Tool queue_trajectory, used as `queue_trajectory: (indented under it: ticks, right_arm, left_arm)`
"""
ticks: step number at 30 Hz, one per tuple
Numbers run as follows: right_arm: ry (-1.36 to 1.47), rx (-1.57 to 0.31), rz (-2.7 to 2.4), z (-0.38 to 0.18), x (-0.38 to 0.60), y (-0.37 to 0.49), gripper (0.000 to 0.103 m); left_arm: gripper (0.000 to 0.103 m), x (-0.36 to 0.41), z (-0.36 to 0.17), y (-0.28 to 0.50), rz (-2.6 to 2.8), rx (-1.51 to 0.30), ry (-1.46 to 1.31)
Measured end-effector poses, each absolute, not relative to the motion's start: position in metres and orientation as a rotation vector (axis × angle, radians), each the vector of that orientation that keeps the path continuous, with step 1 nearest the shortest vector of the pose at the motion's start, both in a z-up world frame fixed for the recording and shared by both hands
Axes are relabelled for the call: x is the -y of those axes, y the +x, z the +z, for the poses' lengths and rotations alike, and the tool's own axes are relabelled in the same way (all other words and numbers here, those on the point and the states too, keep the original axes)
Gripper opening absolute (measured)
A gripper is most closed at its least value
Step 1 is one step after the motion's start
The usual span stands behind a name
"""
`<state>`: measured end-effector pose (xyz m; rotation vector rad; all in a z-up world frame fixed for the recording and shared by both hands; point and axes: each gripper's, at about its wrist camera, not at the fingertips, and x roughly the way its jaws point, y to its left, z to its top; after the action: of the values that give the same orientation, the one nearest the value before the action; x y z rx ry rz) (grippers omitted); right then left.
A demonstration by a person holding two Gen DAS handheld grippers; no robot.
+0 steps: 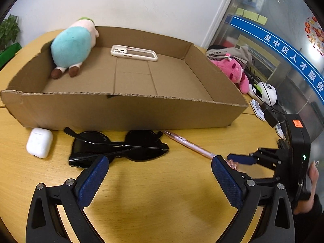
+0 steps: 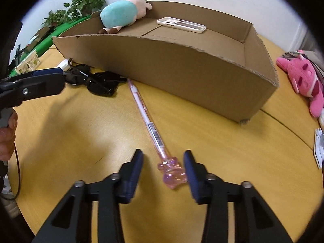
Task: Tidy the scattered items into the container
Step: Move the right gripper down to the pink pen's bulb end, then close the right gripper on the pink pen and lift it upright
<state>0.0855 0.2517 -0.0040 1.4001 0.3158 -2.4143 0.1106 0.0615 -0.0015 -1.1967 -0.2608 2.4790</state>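
A shallow cardboard box (image 1: 129, 111) (image 2: 182, 68) holds a teal plush toy (image 1: 70, 46) (image 2: 121, 14) and a white phone case (image 1: 133, 53) (image 2: 181, 24). In front of it lie black sunglasses (image 1: 119, 147) (image 2: 99, 83), a white earbud case (image 1: 39, 142) and a pink pen (image 1: 188, 142) (image 2: 147, 121) with a pink charm (image 2: 172, 170). My left gripper (image 1: 160, 166) is open just before the sunglasses. My right gripper (image 2: 163, 162) is open around the pen's charm end; it also shows in the left wrist view (image 1: 241, 159).
The wooden table (image 1: 151, 192) (image 2: 81, 133) carries a pink plush (image 1: 235, 70) (image 2: 303, 81), a white plush (image 1: 265, 93) and cables at the right. Green plants (image 2: 81, 4) stand behind the box at the left.
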Motion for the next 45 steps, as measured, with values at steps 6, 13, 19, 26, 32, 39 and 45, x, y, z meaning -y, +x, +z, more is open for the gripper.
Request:
queue_trajectory:
  ticks: [6,13,19,26,32,39,45]
  right_arm:
    - [1.441,-0.24,-2.444,-0.004,-0.239,0.114,0.023]
    - [1.384,0.191,-2.464,-0.006,-0.256,0.135,0.021]
    - [1.317,0.361,-2.375,-0.012,-0.255,0.15,0.02]
    - [1.299,0.37,-2.34,-0.013,-0.246,0.153,0.02]
    - [1.278,0.339,-2.306,-0.011,-0.23,0.156,0.02]
    - [1.234,0.328,-2.331,0.0,-0.227,0.158,0.02]
    - [1.154,0.339,-2.359,0.019,-0.23,0.162,0.02]
  left_arm:
    - [0.103,-0.079,-0.009,0.108,2.361,0.33,-1.243]
    - [0.082,-0.102,-0.035,0.098,2.175,0.462,-1.345]
    - [0.054,-0.11,-0.04,0.095,2.13,0.49,-1.365]
    - [0.014,-0.104,-0.047,0.093,2.101,0.51,-1.403]
    - [0.009,-0.103,-0.035,0.098,2.088,0.507,-1.362]
    - [0.009,-0.099,-0.004,0.102,2.12,0.454,-1.287]
    - [0.009,-0.102,0.028,0.107,2.159,0.391,-1.223]
